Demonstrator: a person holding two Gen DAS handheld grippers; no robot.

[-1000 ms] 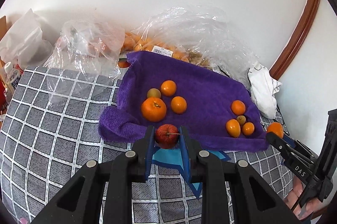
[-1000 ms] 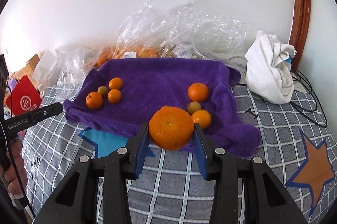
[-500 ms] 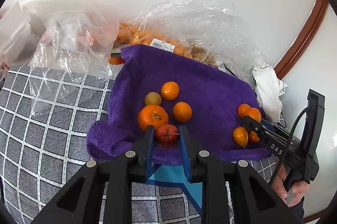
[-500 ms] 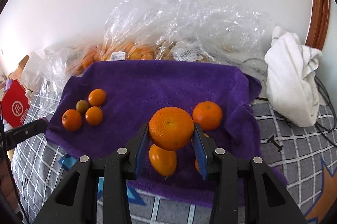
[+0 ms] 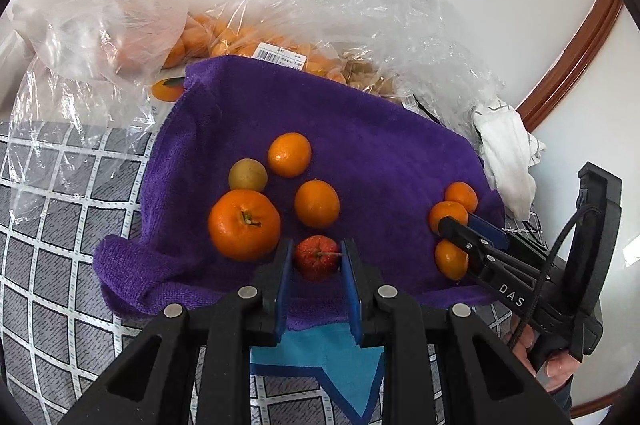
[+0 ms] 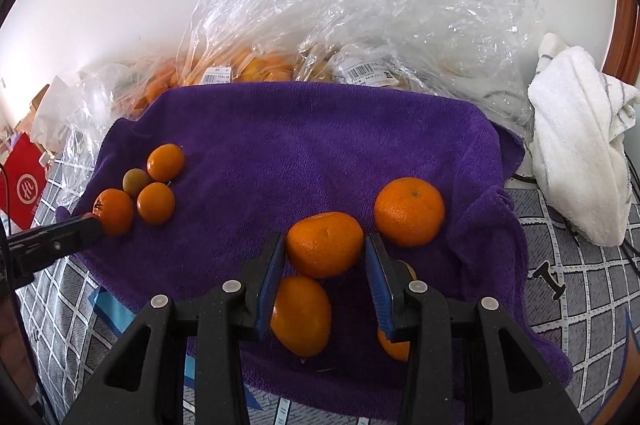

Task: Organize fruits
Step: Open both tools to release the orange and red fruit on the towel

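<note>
Over the purple towel (image 5: 384,145): both grippers, each loaded
left gripper (image 5: 317,259): clamped on a small red fruit (image 5: 316,257), stem pointing right
ahead-left of it: large orange (image 5: 244,225), touching a yellow-green fruit (image 5: 247,175)
ahead of it: two small oranges, one (image 5: 317,203) closer in, one (image 5: 289,154) further out
right gripper (image 6: 325,249): clamped on a tangerine (image 6: 325,244)
under its left finger: another orange (image 6: 301,315) on the towel
ahead-right of it: round orange (image 6: 409,211)
beyond the towel: clear plastic bags (image 6: 360,25) holding more fruit
</note>
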